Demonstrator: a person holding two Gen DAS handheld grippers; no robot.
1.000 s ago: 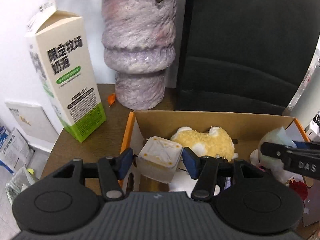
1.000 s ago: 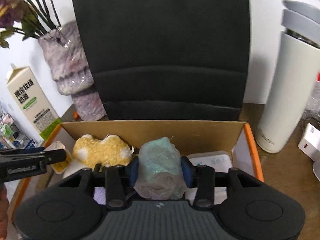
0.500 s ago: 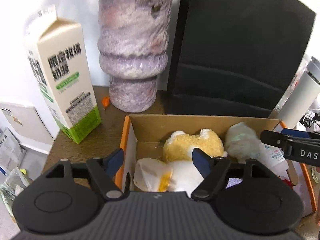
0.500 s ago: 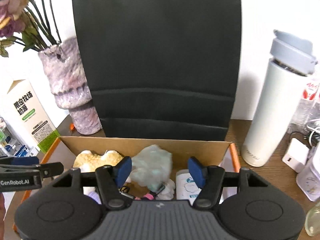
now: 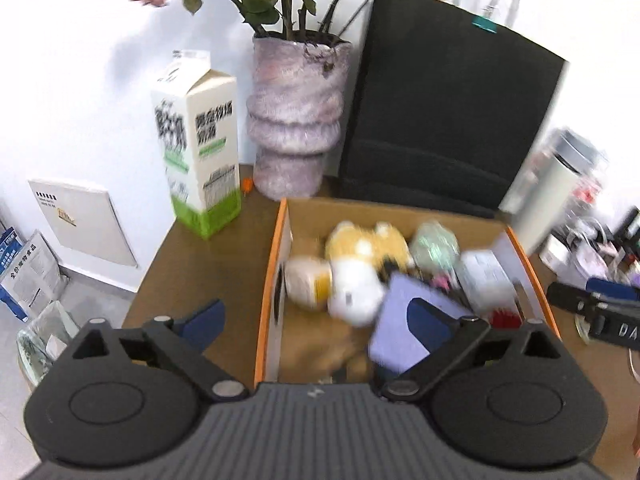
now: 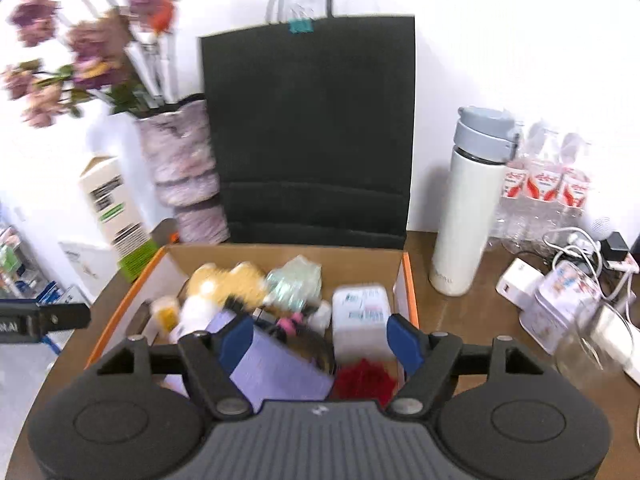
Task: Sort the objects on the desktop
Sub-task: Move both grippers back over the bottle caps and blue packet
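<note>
An orange-edged cardboard box [image 5: 267, 296] [image 6: 407, 280] holds several sorted things: a yellow plush toy [image 5: 366, 242] [image 6: 228, 280], a white cup with a yellow label [image 5: 304, 284], a pale green bundle [image 5: 434, 244] [image 6: 296, 278], a white packet [image 6: 362, 316], a purple box [image 5: 400, 320] [image 6: 276, 368] and a red tuft [image 6: 364, 376]. My left gripper [image 5: 316, 316] hovers above the box's left wall, its jaws opening, nothing between them. My right gripper [image 6: 322, 338] hangs over the box's near part, jaws also opening and empty.
On the brown table stand a milk carton [image 5: 200, 148], a mottled vase with dried flowers [image 5: 296, 120], a black paper bag [image 6: 312, 128], a white flask [image 6: 468, 204], water bottles [image 6: 548, 184] and chargers with cables [image 6: 576, 264]. The table's left edge drops to the floor.
Both grippers let go: the white cup and the green bundle now lie in the box. Both jaws widened, and both grippers rose and pulled back from the box.
</note>
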